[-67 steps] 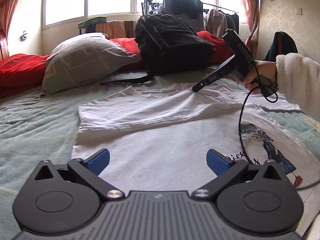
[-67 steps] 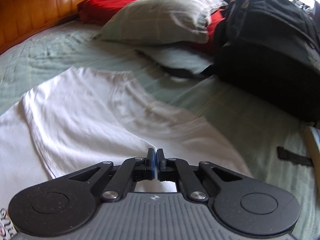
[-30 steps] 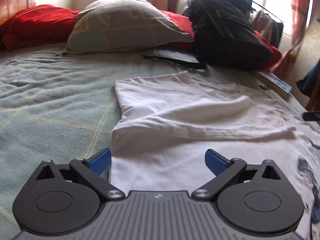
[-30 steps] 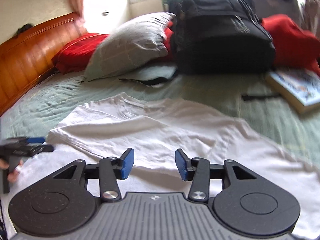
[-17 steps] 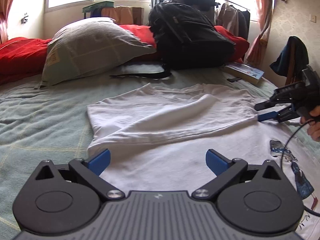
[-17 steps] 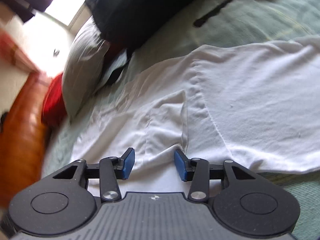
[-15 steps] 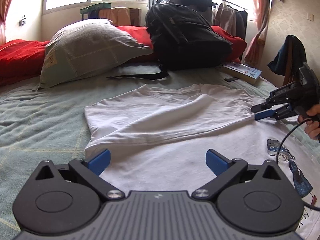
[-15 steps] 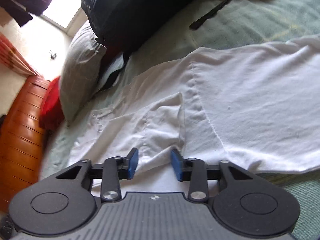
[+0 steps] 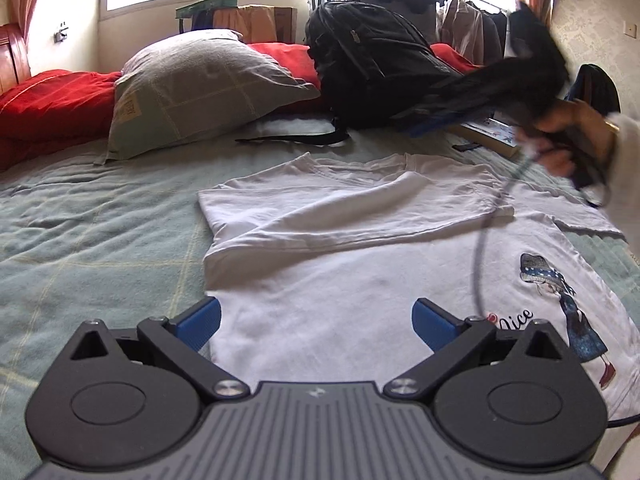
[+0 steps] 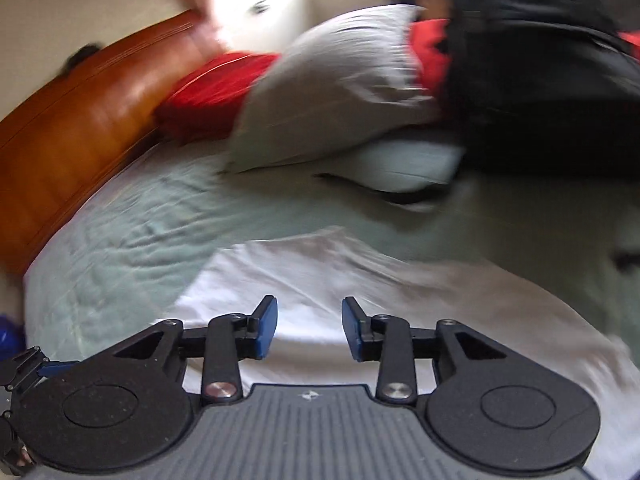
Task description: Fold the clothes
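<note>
A white T-shirt (image 9: 360, 280) with a cartoon girl print lies flat on the green bedspread (image 9: 100, 240). Its far side is folded over toward the middle (image 9: 352, 208). My left gripper (image 9: 316, 322) is open and empty, low over the shirt's near left edge. My right gripper (image 10: 308, 328) is open and empty, above the shirt (image 10: 360, 280) in its blurred view. In the left wrist view it appears raised and blurred (image 9: 424, 124) above the shirt's far right, held by a hand.
A grey pillow (image 9: 200, 88), red bedding (image 9: 48, 100) and a black backpack (image 9: 372, 68) lie at the far side. A book (image 9: 488, 132) lies beside the backpack. A wooden headboard (image 10: 80, 120) stands at the left. A cable (image 9: 480, 248) hangs over the shirt.
My right gripper let go of the folded shirt edge, lifted up off the shirt and swung toward the pillow. The left gripper stayed open and barely moved.
</note>
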`<action>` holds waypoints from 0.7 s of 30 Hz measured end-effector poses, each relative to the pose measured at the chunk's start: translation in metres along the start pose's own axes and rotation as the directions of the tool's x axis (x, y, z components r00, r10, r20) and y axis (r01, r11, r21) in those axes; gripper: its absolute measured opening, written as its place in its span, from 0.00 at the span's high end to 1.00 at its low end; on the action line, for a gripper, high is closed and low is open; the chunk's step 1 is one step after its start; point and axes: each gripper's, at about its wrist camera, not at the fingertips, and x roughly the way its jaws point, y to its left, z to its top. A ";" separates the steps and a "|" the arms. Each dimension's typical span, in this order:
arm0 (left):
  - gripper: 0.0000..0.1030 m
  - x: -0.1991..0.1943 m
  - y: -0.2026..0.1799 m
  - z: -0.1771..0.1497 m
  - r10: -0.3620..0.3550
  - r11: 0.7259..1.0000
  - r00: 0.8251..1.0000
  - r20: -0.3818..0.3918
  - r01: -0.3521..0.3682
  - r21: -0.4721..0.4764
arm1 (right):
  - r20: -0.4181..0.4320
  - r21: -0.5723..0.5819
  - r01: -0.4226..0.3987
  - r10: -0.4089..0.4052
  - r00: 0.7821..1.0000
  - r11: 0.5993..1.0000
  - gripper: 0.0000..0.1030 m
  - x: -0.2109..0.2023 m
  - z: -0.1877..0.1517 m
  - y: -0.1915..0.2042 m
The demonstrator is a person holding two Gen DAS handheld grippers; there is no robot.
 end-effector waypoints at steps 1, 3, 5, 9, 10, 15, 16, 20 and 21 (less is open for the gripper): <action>0.01 -0.004 0.001 -0.003 0.008 1.000 1.000 0.007 -0.008 0.000 | -0.020 -0.034 -0.012 0.011 1.000 0.999 0.59 0.016 0.007 0.008; 0.01 -0.007 0.004 -0.008 0.015 1.000 1.000 0.015 -0.015 -0.027 | -0.061 -0.102 -0.038 0.032 0.998 0.994 0.59 0.049 0.021 0.024; 0.01 -0.009 0.009 -0.012 0.017 0.998 1.000 0.021 -0.016 -0.056 | -0.104 -0.145 -0.063 0.048 0.993 0.987 0.59 0.080 0.029 0.035; 0.01 -0.008 0.017 -0.018 0.014 0.995 0.999 0.029 -0.011 -0.100 | -0.165 -0.188 -0.073 0.042 0.985 0.979 0.59 0.128 0.035 0.041; 0.01 -0.008 0.019 -0.020 0.015 0.994 0.999 0.030 -0.011 -0.107 | -0.177 -0.195 -0.073 0.038 0.983 0.978 0.59 0.137 0.035 0.042; 0.01 -0.005 0.021 -0.021 0.043 0.993 0.999 0.027 -0.040 -0.109 | -0.206 -0.181 -0.073 0.034 0.978 0.981 0.59 0.151 0.032 0.043; 0.01 -0.005 0.020 -0.021 0.045 0.994 0.999 0.026 -0.042 -0.102 | -0.203 -0.171 -0.077 0.042 0.978 0.982 0.59 0.146 0.031 0.043; 0.01 -0.002 0.014 -0.019 0.052 0.996 0.998 0.026 -0.050 -0.071 | -0.158 -0.133 -0.066 0.045 0.986 0.989 0.57 0.104 0.016 0.037; 0.01 -0.001 0.011 -0.019 0.052 0.997 0.998 0.026 -0.050 -0.062 | -0.146 -0.112 -0.058 0.041 0.988 0.992 0.57 0.090 0.010 0.031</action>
